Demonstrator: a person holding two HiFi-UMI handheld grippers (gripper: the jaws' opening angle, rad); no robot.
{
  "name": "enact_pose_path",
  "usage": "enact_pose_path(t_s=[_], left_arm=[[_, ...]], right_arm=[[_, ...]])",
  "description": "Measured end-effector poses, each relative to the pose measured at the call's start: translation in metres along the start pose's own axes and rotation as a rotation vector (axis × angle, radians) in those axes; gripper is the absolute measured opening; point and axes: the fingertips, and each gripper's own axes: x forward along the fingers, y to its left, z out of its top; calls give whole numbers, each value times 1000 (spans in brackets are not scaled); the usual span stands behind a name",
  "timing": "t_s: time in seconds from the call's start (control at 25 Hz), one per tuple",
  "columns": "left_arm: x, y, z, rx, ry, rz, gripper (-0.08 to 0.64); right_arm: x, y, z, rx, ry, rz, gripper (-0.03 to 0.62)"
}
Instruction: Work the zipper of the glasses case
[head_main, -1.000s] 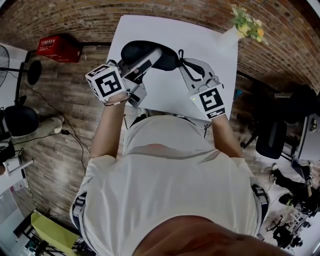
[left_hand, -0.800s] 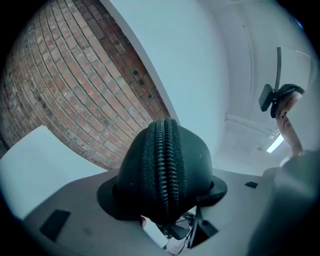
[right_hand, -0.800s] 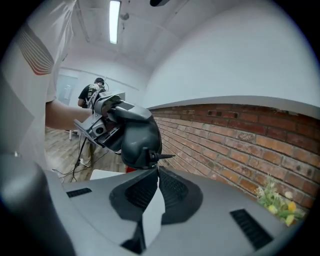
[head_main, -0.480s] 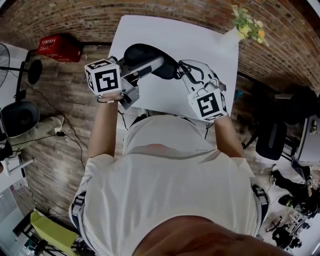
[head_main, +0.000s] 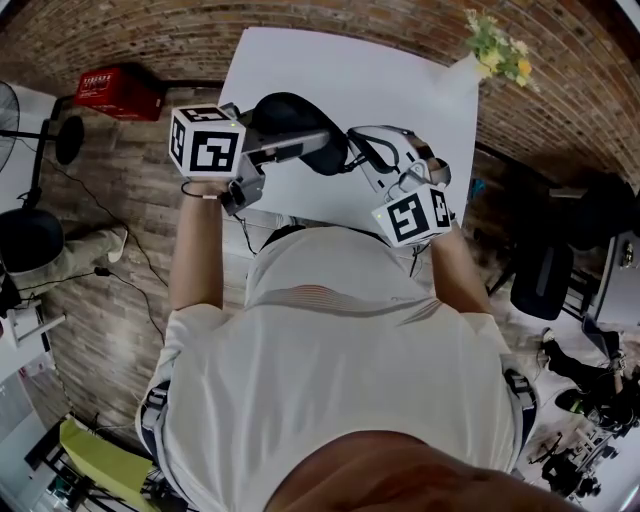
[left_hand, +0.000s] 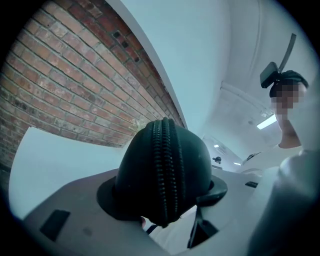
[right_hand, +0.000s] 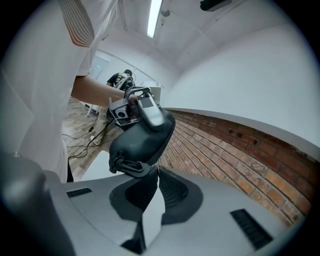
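As a person in a white shirt (head_main: 340, 380) stands at a white rectangular table (head_main: 400, 90) on a brick-patterned floor (head_main: 130, 230), both handheld grippers meet at a black, rounded hard-shell glasses case (head_main: 290, 118) held over the table's near left part. A red plastic crate (head_main: 115, 92) sits on the floor beyond the table's left side, and a small bunch of yellow and green flowers (head_main: 495, 45) stands at its far right corner. The left gripper (left_hand: 161, 194) clamps the case crosswise, its grey fingers (left_hand: 75, 210) pressed against the shell's two sides, so that the case's rounded end fills the gap between them. The black toothed zipper (left_hand: 165, 165) runs straight up the middle of that end, facing the left gripper view. At the case's opposite end, the right gripper (right_hand: 155, 175) comes in from the person's right; its ribbed black pads (right_hand: 172, 192) are drawn almost together, pinching the small pale zipper pull (right_hand: 156, 167) at their very tips. A black cord loop (right_hand: 127, 167) hangs from the same end of the case, just beside the pinch and outside the pads.
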Motion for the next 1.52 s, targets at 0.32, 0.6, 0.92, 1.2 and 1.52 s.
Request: enact_pose_path(t_s=[0.32, 0.6, 0.92, 1.2, 1.52], left_arm=[[13, -7, -27, 61, 138, -19, 268], [31, -3, -57, 201, 333, 56, 268], [44, 13, -100, 299, 547, 126, 268], [52, 34, -131, 376, 700, 224, 270], [60, 45, -128, 390, 588, 266, 270]], right_arm=[[3, 3, 11, -22, -26, 23, 59], [6, -1, 13, -28, -32, 12, 60], [7, 4, 15, -109, -6, 27, 63], [12, 20, 10, -209, 27, 87, 71], [12, 19, 0, -132, 40, 81, 83]])
